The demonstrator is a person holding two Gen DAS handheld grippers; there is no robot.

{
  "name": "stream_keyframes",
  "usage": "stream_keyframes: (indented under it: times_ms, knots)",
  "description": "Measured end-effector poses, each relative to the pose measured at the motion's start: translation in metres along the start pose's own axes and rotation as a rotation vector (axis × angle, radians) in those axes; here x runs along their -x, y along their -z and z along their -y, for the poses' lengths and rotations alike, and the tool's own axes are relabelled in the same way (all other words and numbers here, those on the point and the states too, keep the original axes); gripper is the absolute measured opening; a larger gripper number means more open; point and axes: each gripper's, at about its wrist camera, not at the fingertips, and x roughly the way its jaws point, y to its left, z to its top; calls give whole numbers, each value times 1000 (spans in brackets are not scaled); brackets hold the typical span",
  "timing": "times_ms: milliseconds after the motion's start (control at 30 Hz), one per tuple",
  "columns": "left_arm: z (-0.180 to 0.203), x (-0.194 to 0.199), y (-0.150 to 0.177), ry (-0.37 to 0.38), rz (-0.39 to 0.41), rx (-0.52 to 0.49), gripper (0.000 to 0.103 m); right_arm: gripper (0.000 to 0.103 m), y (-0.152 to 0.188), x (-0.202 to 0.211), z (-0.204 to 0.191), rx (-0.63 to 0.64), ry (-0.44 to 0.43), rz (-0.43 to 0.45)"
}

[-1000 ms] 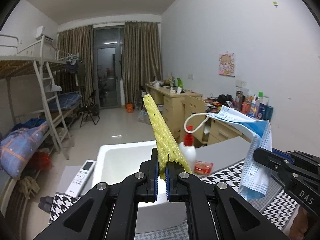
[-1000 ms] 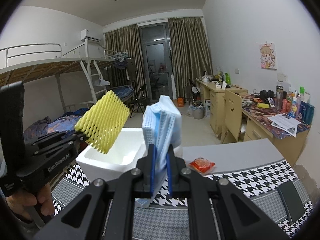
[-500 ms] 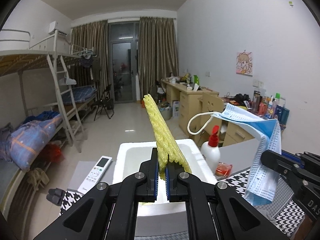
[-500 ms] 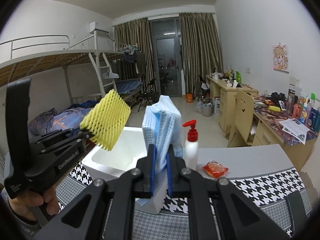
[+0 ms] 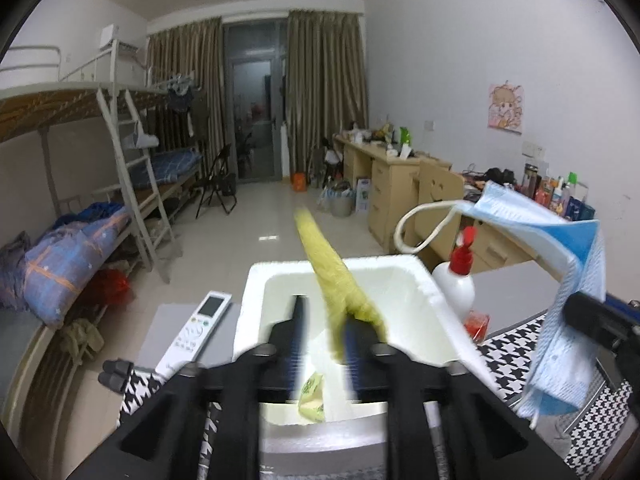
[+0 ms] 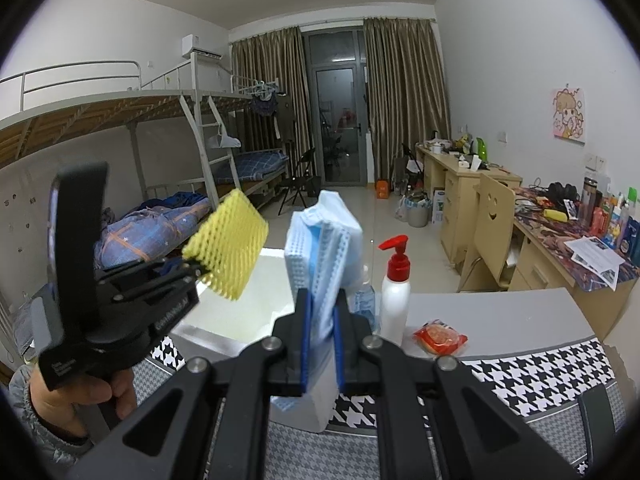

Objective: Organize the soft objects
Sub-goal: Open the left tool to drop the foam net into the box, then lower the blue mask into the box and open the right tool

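Foam net [image 5: 340, 280], yellow and mesh-like, leans against the right finger of the left gripper [image 5: 323, 342], whose jaws stand spread apart above the white foam box [image 5: 436, 300]. That box sits on the houndstooth-covered surface [image 6: 532, 364]. The right gripper [image 6: 321, 344] has its jaws clenched on a folded blue face mask [image 6: 322, 240]. A white pump bottle [image 6: 395, 292] stands just beside the box, with a remote control [image 5: 198, 330] on the box's other side.
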Motion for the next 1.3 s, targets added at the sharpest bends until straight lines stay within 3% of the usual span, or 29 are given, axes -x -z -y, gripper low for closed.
stream_keyframes:
  times_ms: [33, 67, 333, 633, 1300]
  knots:
    - [-3, 1, 2, 0, 6, 7, 71, 13, -1, -1, 0, 0, 3, -1]
    - [-6, 3, 2, -6, 17, 11, 79, 13, -2, -2, 1, 0, 6, -2]
    - [-17, 19, 1, -44, 59, 23, 95, 13, -4, -5, -1, 3, 17, -1]
    - [-28, 29, 2, -75, 86, 26, 102, 13, -12, -12, -7, 9, 17, 9]
    - [-49, 52, 16, -127, 109, 62, 102, 13, -25, -42, -29, 43, -37, -20]
